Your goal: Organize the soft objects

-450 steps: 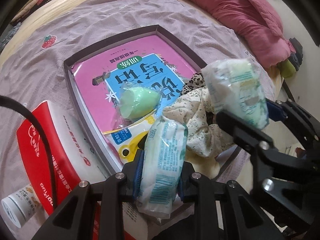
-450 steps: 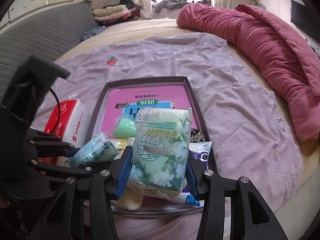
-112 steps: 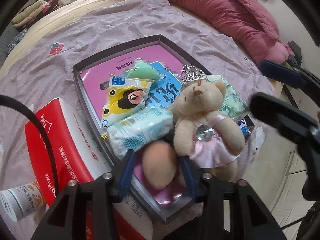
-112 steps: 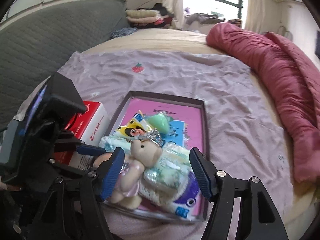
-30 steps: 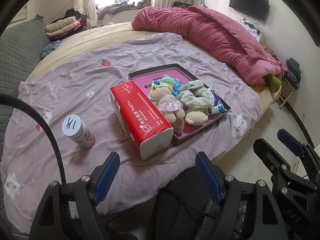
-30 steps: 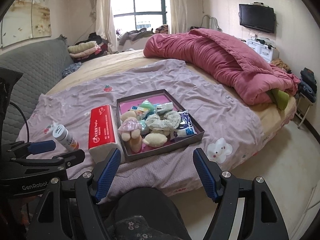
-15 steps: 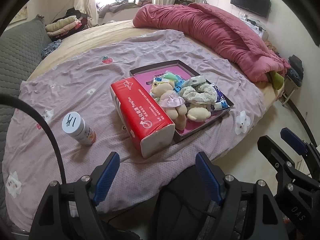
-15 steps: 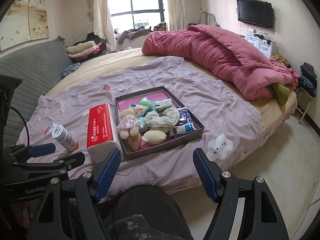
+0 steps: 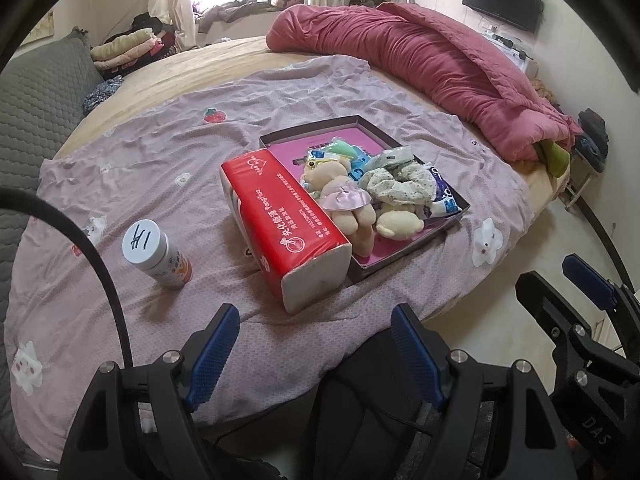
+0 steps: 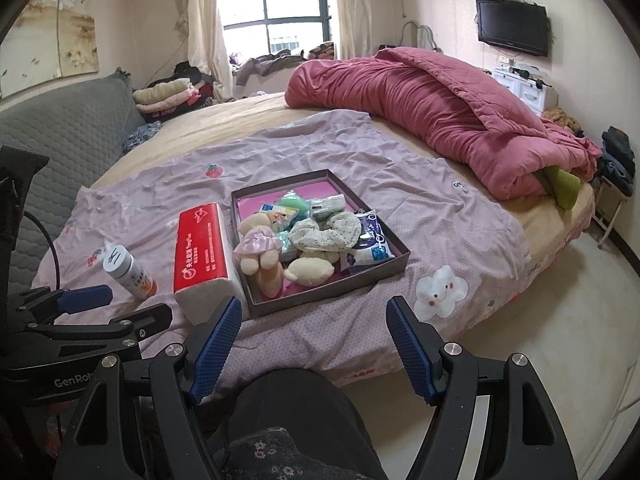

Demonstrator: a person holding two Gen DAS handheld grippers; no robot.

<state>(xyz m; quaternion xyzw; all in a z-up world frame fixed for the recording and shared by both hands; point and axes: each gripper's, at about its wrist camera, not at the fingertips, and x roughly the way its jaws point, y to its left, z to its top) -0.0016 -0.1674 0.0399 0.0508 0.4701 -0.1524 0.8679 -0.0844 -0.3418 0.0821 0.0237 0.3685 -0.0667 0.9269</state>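
1. Both hand-held grippers are now hanging well back from the bed [image 10: 460, 216], where seconds ago they were working right over the tray [image 10: 396, 258]; from here the whole bed and the room are showing.
2. The left hand-held gripper [image 9: 316, 350] is standing with its jaws wide apart and nothing between the blue pads; the right hand-held gripper [image 10: 314, 338] is likewise gaping and empty.
3. The soft objects are all lying inside the tray: the teddy bear [image 10: 260, 246] at the near left, the floral cloth [image 10: 326, 232] in the middle, the plastic-wrapped packs [image 10: 370, 246] toward the right and far side.
4. The red tissue pack [image 9: 280, 220] is sitting on the sheet, touching the tray's left wall, and the white bottle [image 9: 156, 254] is standing apart on its left.
5. Judging by the filled tray and the empty, withdrawn hand-held grippers, the sorting is looking finished.
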